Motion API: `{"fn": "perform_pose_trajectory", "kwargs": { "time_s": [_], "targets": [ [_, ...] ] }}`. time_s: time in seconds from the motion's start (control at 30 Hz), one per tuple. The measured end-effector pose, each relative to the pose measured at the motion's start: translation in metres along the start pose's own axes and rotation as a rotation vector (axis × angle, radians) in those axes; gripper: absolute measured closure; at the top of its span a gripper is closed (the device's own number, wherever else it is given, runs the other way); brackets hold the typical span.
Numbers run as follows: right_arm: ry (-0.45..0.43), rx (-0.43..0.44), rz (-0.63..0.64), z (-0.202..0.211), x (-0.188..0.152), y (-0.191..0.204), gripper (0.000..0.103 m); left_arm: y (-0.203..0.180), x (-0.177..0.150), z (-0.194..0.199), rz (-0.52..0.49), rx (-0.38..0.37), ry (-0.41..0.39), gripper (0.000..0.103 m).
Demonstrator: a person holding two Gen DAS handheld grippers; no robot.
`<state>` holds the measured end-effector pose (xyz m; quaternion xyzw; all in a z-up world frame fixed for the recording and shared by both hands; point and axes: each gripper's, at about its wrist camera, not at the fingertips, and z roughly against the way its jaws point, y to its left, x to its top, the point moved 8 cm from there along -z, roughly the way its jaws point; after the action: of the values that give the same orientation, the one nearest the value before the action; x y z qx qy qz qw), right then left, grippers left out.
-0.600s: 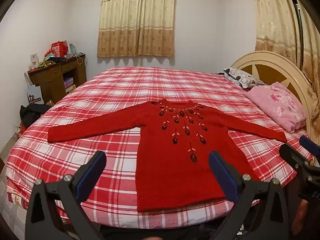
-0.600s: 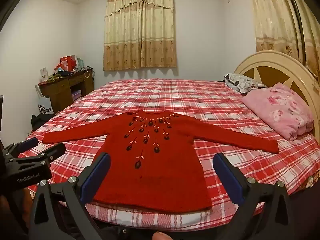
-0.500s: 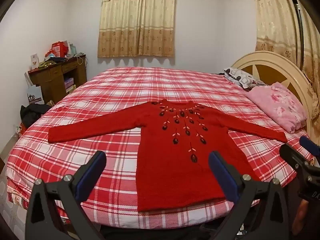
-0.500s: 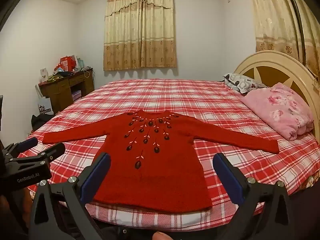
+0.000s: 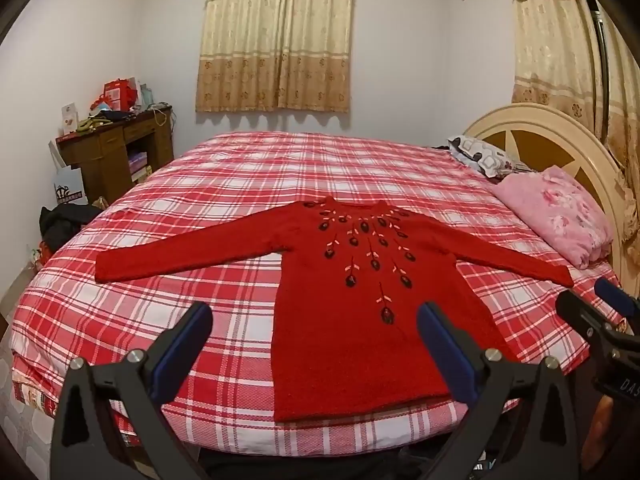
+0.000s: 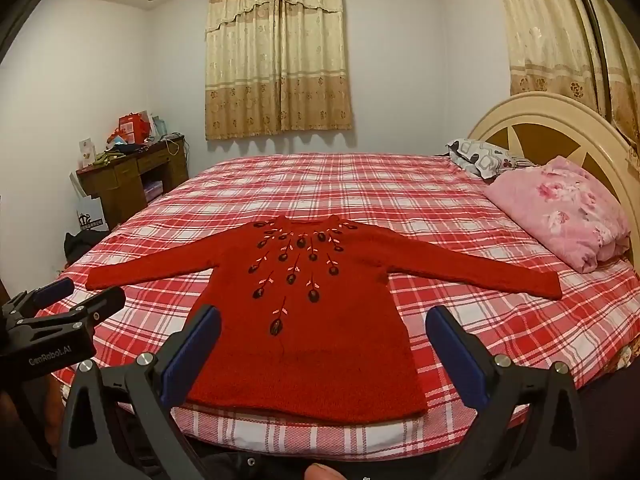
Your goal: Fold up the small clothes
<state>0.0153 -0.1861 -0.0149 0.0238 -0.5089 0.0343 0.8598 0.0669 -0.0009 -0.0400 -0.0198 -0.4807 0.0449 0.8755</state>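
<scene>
Lying unchanged across the frame's middle on the red plaid bed [image 5: 200,208]: red sweater [image 5: 360,320], flat, sleeves spread, hem toward the lower edge. Hovering as before along the bottom edge: left gripper [image 5: 314,334] and right gripper [image 6: 322,338], fingers spread wide, holding nothing, clear of the cloth.

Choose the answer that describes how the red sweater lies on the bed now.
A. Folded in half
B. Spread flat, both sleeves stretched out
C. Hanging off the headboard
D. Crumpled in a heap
B: the red sweater lies flat on the plaid bed, front up, each sleeve stretched out sideways.
</scene>
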Motion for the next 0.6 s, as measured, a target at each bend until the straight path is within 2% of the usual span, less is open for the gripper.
{"fn": "perform_pose_trajectory", "kwargs": {
  "time_s": [0.6],
  "targets": [
    [0.038, 0.025, -0.017, -0.0067, -0.0053, -0.001, 0.001, 0.0015, -0.0029, -0.0055, 0.017, -0.012, 0.015, 0.0]
  ]
}}
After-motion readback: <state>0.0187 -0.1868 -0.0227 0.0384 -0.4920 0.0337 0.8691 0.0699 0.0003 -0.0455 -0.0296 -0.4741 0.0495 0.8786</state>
